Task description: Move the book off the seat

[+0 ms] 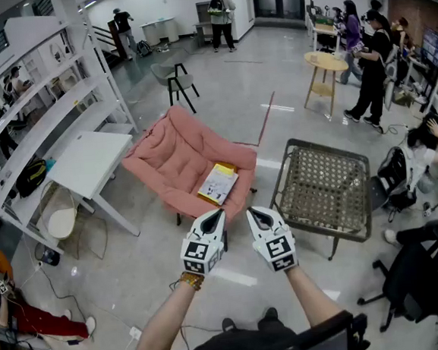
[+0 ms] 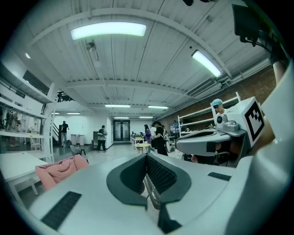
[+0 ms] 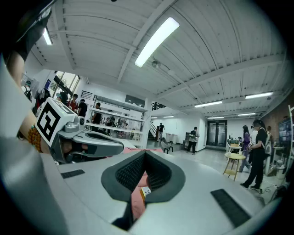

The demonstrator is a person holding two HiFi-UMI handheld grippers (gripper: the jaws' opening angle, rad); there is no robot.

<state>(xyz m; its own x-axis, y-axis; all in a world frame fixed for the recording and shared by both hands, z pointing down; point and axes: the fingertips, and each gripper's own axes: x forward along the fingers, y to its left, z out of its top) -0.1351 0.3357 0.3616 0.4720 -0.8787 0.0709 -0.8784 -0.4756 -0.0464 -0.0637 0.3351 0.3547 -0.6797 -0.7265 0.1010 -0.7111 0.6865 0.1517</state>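
Yellow book sits untouched on pink seat, centre frame. Left gripper and right gripper closed, empty. Next: reach, open.

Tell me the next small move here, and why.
Probably carry the right gripper forward and down toward the yellow book, opening its jaws on the way: the book lies flat on the seat of the pink chair, and this gripper and the left gripper hang short of it, jaws together.

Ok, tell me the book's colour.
The book is yellow with a white panel, clearest in the head view.
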